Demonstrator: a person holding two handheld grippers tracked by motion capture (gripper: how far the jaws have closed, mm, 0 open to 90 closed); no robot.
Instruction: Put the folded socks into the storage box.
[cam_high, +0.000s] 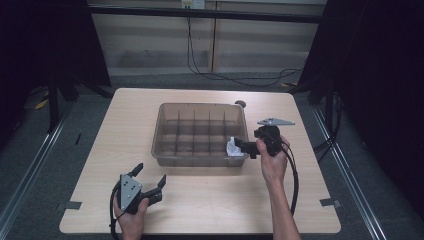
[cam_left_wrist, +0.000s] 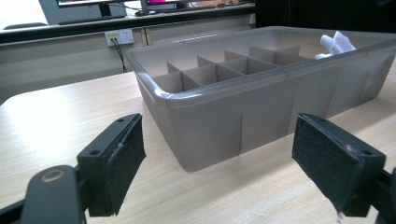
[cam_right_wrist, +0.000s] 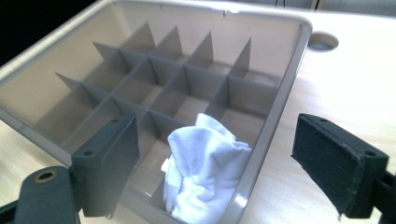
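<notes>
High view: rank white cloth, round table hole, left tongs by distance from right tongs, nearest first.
1. white cloth: right at the right tongs' tips, in the divided bin's near right corner.
2. round table hole: beyond the bin's far right corner.
3. left tongs: across the table, near left.

No text, label, brand, number or sign can be read anywhere. The translucent grey plastic divider bin (cam_high: 170, 150) carries no visible marking, and the monitor screens beyond it in the left gripper view are too blurred to read.
</notes>
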